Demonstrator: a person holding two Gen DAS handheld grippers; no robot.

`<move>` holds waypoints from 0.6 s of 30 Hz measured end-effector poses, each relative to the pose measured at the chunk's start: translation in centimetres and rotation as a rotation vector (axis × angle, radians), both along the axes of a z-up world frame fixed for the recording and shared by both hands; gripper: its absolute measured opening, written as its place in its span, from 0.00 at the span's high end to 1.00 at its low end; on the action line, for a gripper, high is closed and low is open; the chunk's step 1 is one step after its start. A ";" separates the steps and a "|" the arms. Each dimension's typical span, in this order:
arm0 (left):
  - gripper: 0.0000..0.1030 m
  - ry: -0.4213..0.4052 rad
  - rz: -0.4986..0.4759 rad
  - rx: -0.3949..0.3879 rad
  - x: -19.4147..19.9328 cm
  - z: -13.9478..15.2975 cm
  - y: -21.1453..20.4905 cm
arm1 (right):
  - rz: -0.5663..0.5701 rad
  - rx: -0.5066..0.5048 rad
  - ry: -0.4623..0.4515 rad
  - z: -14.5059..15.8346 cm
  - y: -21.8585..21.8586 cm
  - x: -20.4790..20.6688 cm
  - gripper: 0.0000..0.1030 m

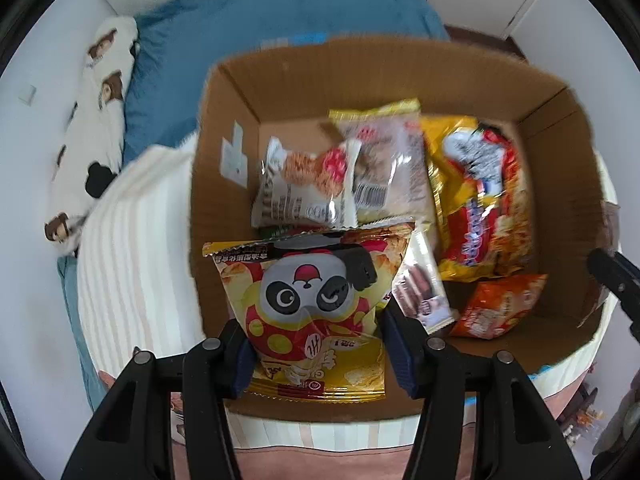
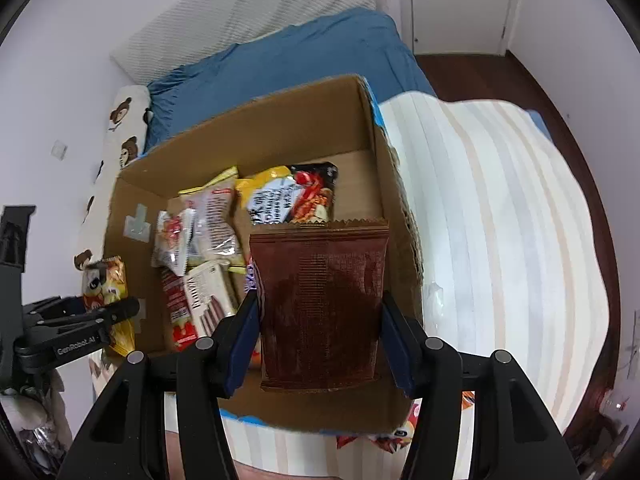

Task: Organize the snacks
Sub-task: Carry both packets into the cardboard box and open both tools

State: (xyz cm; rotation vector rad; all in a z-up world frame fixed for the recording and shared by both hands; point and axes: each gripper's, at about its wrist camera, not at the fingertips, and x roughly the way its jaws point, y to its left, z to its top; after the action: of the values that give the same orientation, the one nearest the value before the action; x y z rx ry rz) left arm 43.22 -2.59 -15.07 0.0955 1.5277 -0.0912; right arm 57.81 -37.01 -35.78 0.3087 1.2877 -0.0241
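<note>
The left gripper [image 1: 316, 344] is partly closed, its blue pads pinching the sides of a yellow panda snack bag [image 1: 308, 312], which hangs upright over the near-left part of an open cardboard box [image 1: 224, 128]. Ahead of it, inside the box, lie a clear rice-cracker pack [image 1: 308, 184], a yellow and red noodle packet [image 1: 476, 196] and an orange bag [image 1: 500, 306]. The right gripper [image 2: 318, 340] is also partly closed, gripping a flat brown packet [image 2: 320, 304] by both edges above the box's near-right corner. The box sits on a striped blanket [image 2: 500, 220] spread over the bed.
</note>
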 end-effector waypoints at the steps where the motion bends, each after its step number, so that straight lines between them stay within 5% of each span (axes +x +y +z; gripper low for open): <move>1: 0.49 0.029 -0.006 0.007 0.2 -0.8 0.1 | -0.003 0.002 0.014 -0.6 -0.1 0.2 0.41; 3: 0.49 0.063 0.017 0.006 0.5 -1.9 0.4 | -0.026 0.036 0.060 -1.9 -0.6 0.5 0.25; 5: 0.46 0.077 0.038 -0.029 0.6 -2.5 0.9 | -0.027 0.057 0.063 -2.3 -0.6 0.5 0.20; 7: 0.14 0.072 0.055 -0.024 0.8 -2.7 1.2 | -0.014 0.029 0.068 -2.2 0.0 0.4 0.13; 8: 0.09 0.068 0.066 -0.028 0.8 -2.7 1.5 | -0.003 0.015 0.068 -2.2 0.3 0.5 0.04; 18: 0.09 0.020 0.090 -0.066 0.1 -1.1 1.3 | 0.025 -0.027 0.070 -1.7 1.6 0.5 0.04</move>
State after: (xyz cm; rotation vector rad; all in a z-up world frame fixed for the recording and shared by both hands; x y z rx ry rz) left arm 43.30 -1.33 -16.15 -0.0270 1.5451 -0.0716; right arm 58.35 -35.38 -37.46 0.2700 1.3596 -0.0315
